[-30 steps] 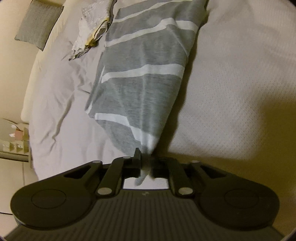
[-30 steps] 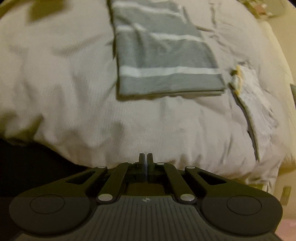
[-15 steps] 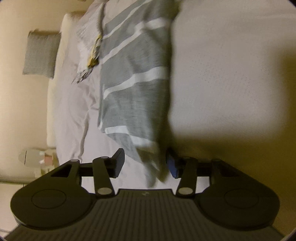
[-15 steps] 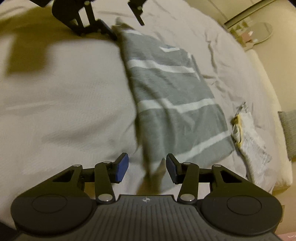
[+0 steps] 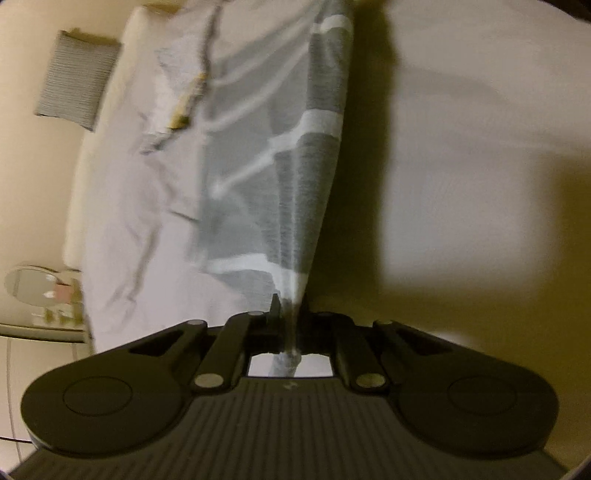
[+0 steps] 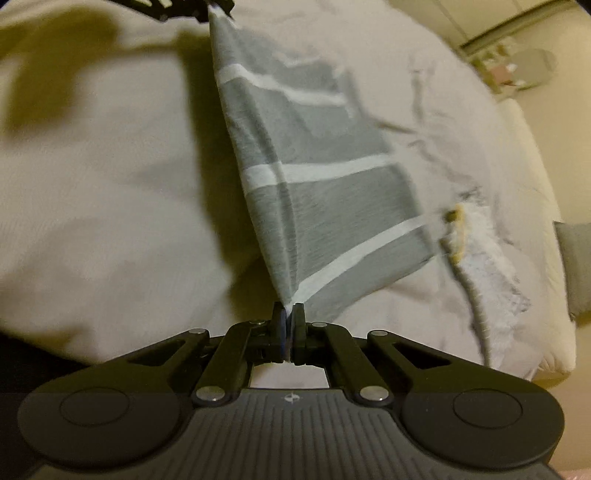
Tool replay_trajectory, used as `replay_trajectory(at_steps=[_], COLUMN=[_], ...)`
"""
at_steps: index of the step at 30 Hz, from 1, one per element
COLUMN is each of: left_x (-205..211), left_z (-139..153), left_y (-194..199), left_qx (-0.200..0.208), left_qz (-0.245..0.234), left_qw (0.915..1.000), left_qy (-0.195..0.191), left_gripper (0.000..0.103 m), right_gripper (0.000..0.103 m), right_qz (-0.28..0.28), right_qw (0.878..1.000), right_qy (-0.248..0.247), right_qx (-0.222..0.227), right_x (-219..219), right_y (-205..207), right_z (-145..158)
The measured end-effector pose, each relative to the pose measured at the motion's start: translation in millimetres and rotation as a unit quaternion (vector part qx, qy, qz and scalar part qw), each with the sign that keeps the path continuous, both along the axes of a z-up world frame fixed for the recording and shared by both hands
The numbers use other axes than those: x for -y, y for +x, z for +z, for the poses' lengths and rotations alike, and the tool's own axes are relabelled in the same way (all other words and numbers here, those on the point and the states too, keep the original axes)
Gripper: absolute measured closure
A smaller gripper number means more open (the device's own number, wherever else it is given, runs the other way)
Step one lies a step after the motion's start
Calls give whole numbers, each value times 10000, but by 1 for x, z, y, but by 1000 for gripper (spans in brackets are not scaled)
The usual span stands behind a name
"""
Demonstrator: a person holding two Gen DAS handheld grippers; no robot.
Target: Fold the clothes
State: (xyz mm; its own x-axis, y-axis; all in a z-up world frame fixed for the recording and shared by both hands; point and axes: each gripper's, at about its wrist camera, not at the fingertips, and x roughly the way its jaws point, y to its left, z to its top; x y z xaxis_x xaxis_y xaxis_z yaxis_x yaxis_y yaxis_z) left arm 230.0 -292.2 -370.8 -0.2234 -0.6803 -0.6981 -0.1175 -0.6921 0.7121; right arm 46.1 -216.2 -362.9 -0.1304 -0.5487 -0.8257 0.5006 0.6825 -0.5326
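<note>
A grey garment with white stripes [image 5: 295, 158] [image 6: 317, 177] is stretched above the pale bed cover, lifted along one edge. My left gripper [image 5: 290, 308] is shut on one corner of it, cloth bunched between the fingers. At the opposite end my right gripper [image 6: 289, 312] is shut on the other corner. The left gripper [image 6: 218, 5] shows at the top of the right wrist view, holding the far corner. The garment's free side drapes down onto the bed.
A crumpled white cloth with a yellow trim [image 5: 177, 99] [image 6: 480, 251] lies on the bed [image 5: 461, 147] beside the garment. A grey pillow [image 5: 75, 79] rests near the bed's edge. A small round side table with items [image 5: 40, 291] [image 6: 517, 70] stands off the bed.
Half a second ago both grippers stood open around the garment's edge. Both have since shut on its corners and lifted that edge off the bed.
</note>
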Motion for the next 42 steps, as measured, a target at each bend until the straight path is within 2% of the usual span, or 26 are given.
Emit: replay_trajectory(at_steps=[3, 5, 8, 9, 12, 14, 16, 18, 21, 24, 28, 31, 33, 35, 37, 38, 39, 40, 42], left_x=[-13, -16, -14, -9, 12, 32, 50, 67, 88, 107, 142, 165, 178, 191, 205, 212, 219, 225, 233], left_z=[-16, -12, 2, 9, 32, 46, 52, 57, 51, 30, 6, 14, 27, 43, 52, 51, 51, 48, 38], left_y=[12, 25, 46, 50, 51, 37, 18, -2, -33, -50, -36, -20, -16, -14, -17, -21, -25, -30, -41], left_qx=[182, 187, 100, -27, -518, -968, -1368, -1745, -1971, -1815, -1478, -1552, -1900, -2318, -2620, -2698, -2773, -2747, -2536], left_qz=[179, 413, 929, 1169, 1750, 1916, 1844, 1714, 1435, 1305, 1874, 2411, 2631, 2805, 2910, 2933, 2953, 2934, 2837], left_qw=[9997, 9990, 9955, 9929, 9830, 9764, 9724, 9676, 9649, 9679, 9640, 9515, 9375, 9200, 9007, 8917, 8819, 8780, 8796], left_qy=[0, 61, 183, 215, 188, 241, 423, 633, 976, 1153, 1170, 1111, 1258, 1457, 1882, 2148, 2412, 2600, 2855], left_gripper=[99, 99, 92, 88, 88, 85, 79, 76, 74, 74, 74, 74, 74, 71, 57, 54, 51, 51, 53], right_gripper=[103, 103, 103, 103, 101, 83, 73, 73, 73, 73, 73, 73, 72, 72, 66, 59, 57, 55, 53], right_qz=[-272, -627, -1028, -1154, -1376, -1400, -1420, -1475, -1474, -1453, -1646, -2017, -2151, -1987, -1762, -1648, -1532, -1411, -1196], right_qw=[9994, 9973, 9942, 9928, 9874, 9830, 9764, 9662, 9527, 9412, 9479, 9424, 9371, 9363, 9389, 9402, 9422, 9444, 9505], right_qy=[179, 361, 295, 259, 75, 15, 32, 110, 309, 529, 586, 464, 357, 295, 261, 249, 261, 275, 322], right_qx=[-126, -117, 115, 206, 783, 1188, 1625, 2112, 2638, 3004, 2665, 2629, 2727, 2880, 2946, 2972, 2969, 2956, 2849], right_x=[-5, -7, -8, -7, 6, 25, 48, 71, 105, 136, 155, 166, 173, 181, 193, 199, 205, 211, 220], right_y=[-6, -16, -30, -34, -34, -28, -19, -10, -7, -8, -43, -75, -91, -95, -92, -91, -89, -86, -81], right_z=[-10, -10, 6, 11, 34, 44, 49, 50, 42, 30, 11, 17, 27, 36, 38, 39, 37, 35, 28])
